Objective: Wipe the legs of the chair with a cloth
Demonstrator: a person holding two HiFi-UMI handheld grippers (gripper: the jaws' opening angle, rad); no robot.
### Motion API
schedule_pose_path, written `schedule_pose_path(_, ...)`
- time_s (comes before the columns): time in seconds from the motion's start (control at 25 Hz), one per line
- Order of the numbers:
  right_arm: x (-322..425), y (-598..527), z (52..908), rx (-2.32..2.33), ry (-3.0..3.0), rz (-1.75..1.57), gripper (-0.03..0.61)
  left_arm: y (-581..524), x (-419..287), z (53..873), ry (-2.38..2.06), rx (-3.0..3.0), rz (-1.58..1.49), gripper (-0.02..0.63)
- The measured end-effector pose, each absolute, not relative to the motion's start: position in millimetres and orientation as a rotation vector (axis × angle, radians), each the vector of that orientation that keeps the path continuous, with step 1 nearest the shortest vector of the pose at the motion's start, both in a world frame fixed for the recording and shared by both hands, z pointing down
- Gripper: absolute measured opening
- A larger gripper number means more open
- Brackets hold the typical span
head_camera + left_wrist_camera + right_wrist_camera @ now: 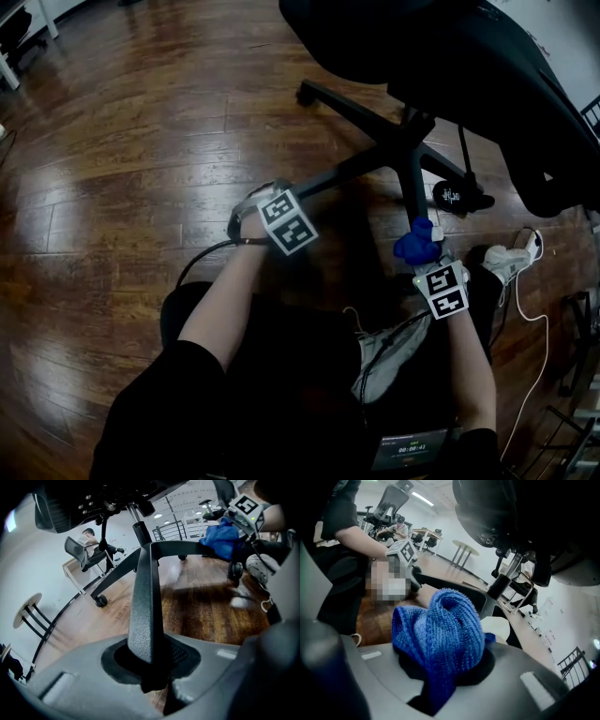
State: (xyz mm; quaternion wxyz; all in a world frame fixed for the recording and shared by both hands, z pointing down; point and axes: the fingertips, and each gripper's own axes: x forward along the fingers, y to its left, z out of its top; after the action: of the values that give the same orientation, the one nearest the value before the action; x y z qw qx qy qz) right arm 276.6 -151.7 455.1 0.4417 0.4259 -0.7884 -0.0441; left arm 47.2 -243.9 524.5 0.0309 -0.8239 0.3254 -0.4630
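A black office chair's star base stands on the wooden floor, its seat overhead at the top right. My left gripper is shut on the outer end of one black chair leg. In the left gripper view that leg runs straight out from between the jaws of the left gripper. My right gripper is shut on a bunched blue cloth, which rests against the leg nearest me. In the right gripper view the cloth fills the right gripper.
A caster sits at the far leg's end and another at the right. A white shoe and a white cable lie on the floor to the right. A grey shoe is below the grippers.
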Motion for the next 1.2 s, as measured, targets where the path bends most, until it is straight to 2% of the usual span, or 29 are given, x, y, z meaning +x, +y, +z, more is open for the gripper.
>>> schedule_pose_path(0.16, 264.9, -217.2, 437.6, 1.101, -1.933, -0.217, 0.077, -244.0, 50.3, 523.2, 0.976, -2.545, -1.413, 0.1)
schedule_pose_path(0.48, 247.8, -279.2, 407.0, 1.179, -2.086, -0.12, 0.077, -243.0, 48.4, 523.9, 0.934, -2.555, -1.399, 0.094)
schedule_pose_path(0.68, 260.0, -237.5, 420.8, 1.162, -2.079, -0.085, 0.077, -243.3, 49.0, 524.4, 0.955, -2.551, -1.374, 0.092)
schedule_pose_path(0.92, 275.2, -136.2, 450.6, 1.022, -2.101, 0.111, 0.077, -244.4, 45.9, 525.9, 0.992, -2.543, -1.382, 0.092)
schedule_pose_path(1.2, 285.9, -92.3, 464.9, 0.99, -2.07, 0.085, 0.077, -244.0, 48.4, 526.8, 1.011, -2.552, -1.401, 0.092)
